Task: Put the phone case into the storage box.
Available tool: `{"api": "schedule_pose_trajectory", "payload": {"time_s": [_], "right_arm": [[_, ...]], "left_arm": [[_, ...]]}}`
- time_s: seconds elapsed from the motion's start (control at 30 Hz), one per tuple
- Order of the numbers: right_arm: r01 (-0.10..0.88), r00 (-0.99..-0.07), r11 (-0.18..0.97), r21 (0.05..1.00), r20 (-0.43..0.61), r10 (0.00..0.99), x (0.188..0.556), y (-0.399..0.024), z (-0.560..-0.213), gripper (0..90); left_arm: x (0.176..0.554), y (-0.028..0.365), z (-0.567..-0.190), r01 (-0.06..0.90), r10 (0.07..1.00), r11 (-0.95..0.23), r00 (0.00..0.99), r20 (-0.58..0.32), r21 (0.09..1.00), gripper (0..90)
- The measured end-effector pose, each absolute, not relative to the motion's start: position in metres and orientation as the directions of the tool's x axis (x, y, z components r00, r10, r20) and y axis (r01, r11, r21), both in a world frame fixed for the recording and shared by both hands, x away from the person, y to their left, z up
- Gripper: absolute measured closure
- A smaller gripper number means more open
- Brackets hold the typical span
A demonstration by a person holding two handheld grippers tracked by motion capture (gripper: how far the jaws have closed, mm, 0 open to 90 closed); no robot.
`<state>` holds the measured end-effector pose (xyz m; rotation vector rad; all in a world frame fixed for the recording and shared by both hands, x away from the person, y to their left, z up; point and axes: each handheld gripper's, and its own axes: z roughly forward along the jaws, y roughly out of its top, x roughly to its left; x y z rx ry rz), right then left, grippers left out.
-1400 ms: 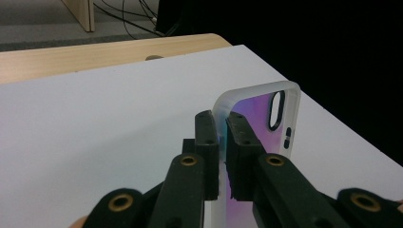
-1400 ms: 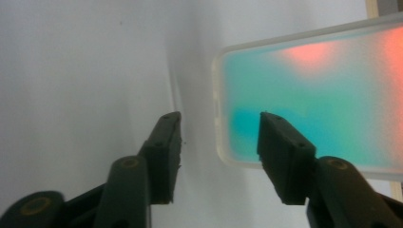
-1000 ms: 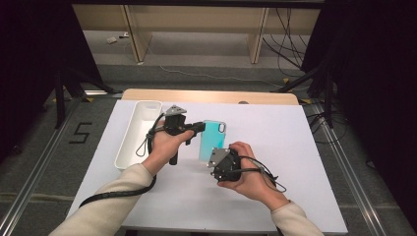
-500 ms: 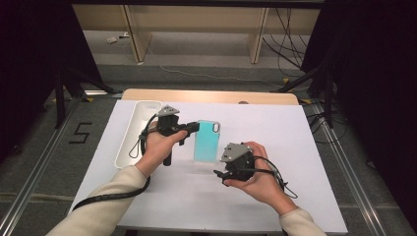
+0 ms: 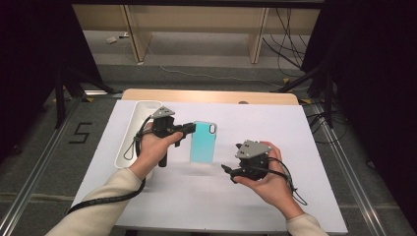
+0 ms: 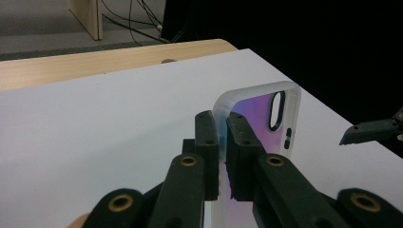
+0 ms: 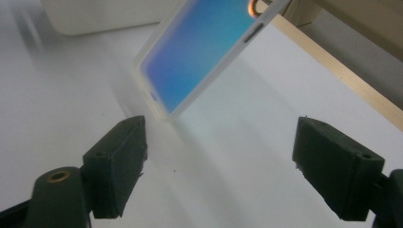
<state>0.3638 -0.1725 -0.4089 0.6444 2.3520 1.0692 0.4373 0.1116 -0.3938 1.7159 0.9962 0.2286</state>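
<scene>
Since the earlier frame the right tool (image 5: 227, 169) has let go and drawn back, jaws just opening wide, empty. The left tool (image 5: 189, 129) alone pinches the phone case (image 5: 203, 142) by one rim above the table (image 5: 295, 147); such an edge grip could let it swing or slip.

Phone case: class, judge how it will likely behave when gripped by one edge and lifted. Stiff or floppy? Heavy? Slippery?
Probably fairly stiff: the phone case stays flat though the left tool pinches only its rim. Likely light: it is an empty shell. Its smooth, glossy surface may let it slip or pivot, and the open right tool gives no support.
</scene>
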Motion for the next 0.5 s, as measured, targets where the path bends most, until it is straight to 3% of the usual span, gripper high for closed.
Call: {"api": "schedule_pose_trajectory", "payload": {"time_s": [0.5], "right_arm": [[0.260,-0.739,0.462,0.848,-0.133,0.660,0.355,-0.199,-0.406,19.7]], "left_arm": [[0.430,0.126,-0.389,0.488,0.714,-0.055,0.629,-0.307,0.871,84.1]]}}
